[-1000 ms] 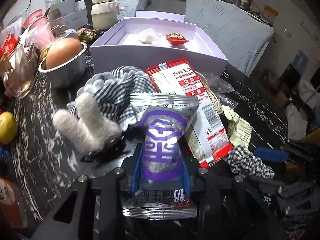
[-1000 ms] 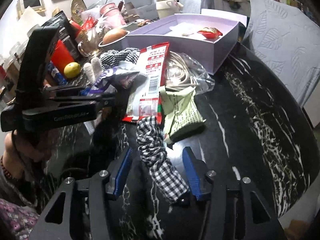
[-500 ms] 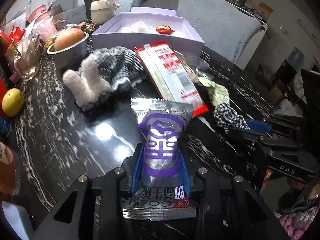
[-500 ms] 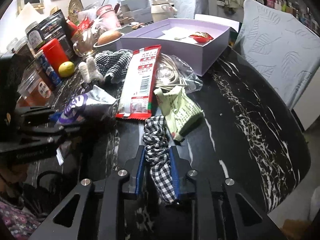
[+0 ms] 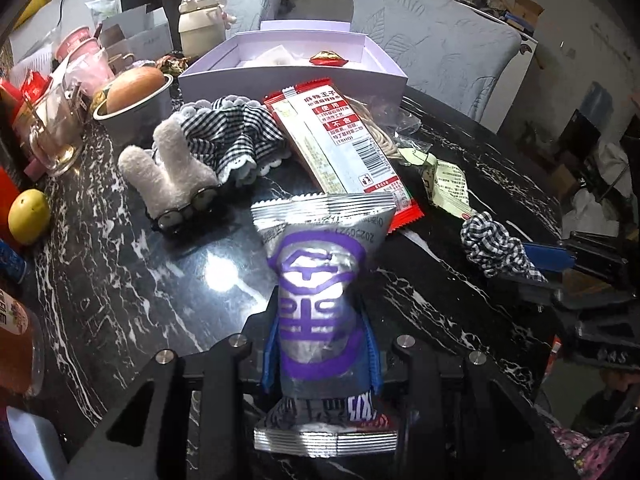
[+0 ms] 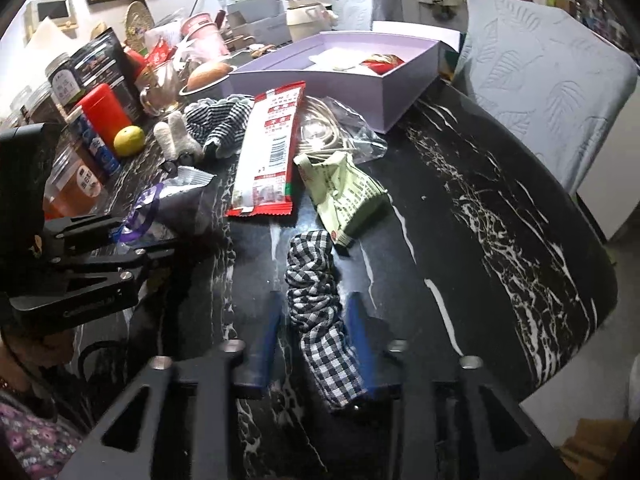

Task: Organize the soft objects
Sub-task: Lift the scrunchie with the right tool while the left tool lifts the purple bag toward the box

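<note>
Silver snack packet [image 5: 320,312] with purple print: clamped upright between the blue pads of the left gripper [image 5: 320,354], above the black marble table [image 5: 120,280]. Checked scrunchie [image 6: 320,320]: lying on the table between the fingers of the right gripper [image 6: 316,340], whose jaws are opening; the pads stand just clear of the cloth. Between both grippers and the lilac box [image 5: 292,80] lie a long red-and-white packet [image 5: 340,140], a pale green sachet [image 6: 348,196], a clear bag of coiled cord [image 6: 332,132] and a plush toy in a checked dress [image 5: 192,152]. Left of these: a metal bowl [image 5: 136,112] holding a round brown item, a yellow fruit [image 5: 28,216], a red canister [image 6: 104,112]. The box, open-topped, contains white paper [image 6: 336,58] and a red wrapped sweet [image 5: 328,58]. A padded chair [image 6: 540,80] stands beyond the table's edge.
</note>
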`<state>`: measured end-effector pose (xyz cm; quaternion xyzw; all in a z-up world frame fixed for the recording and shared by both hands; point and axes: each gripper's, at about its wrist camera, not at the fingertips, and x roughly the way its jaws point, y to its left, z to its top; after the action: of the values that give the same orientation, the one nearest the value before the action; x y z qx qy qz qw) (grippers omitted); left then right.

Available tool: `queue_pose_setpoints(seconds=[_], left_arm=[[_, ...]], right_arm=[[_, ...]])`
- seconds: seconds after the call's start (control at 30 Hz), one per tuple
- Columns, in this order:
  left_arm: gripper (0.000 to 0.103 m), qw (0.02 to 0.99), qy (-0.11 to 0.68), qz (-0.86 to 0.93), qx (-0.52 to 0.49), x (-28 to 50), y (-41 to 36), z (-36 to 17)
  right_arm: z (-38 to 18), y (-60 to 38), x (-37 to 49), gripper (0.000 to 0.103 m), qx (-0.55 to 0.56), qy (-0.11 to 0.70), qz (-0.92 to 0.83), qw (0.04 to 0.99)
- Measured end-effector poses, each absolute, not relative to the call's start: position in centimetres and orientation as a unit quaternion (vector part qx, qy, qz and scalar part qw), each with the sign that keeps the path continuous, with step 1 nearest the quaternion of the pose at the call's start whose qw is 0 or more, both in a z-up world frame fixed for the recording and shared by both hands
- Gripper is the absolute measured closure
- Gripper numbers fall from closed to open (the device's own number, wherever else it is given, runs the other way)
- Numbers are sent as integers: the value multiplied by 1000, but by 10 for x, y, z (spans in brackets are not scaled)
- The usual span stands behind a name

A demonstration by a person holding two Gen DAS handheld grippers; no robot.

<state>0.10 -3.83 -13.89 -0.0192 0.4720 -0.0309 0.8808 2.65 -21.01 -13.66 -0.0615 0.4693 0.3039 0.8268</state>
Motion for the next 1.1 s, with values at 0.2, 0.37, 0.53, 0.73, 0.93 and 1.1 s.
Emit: queue_pose_setpoints(seconds=[0.2, 0.37, 0.53, 0.73, 0.93, 1.1], left_arm=[[69, 886, 463, -28, -27, 5, -37, -139], [72, 889, 455, -38, -21, 2, -41, -140], [72, 886, 459, -52, -34, -4, -44, -137], [72, 895, 440, -55, -42, -14, -46, -119], [72, 912, 405, -66, -19, -20, -54, -91], [72, 924, 375, -70, -16, -16, -56, -66]], right_arm=[[-137, -208, 24, 57, -60, 458, 301, 834], [-138, -209, 25, 81, -65, 452, 291, 841], [-137, -208, 21, 82, -56, 456, 314, 831], [-126, -211, 13, 82, -47, 442, 325, 835], [-110, -213, 11, 82, -26, 430, 332, 840], [-90, -214, 16, 82, -14, 408, 343, 846]])
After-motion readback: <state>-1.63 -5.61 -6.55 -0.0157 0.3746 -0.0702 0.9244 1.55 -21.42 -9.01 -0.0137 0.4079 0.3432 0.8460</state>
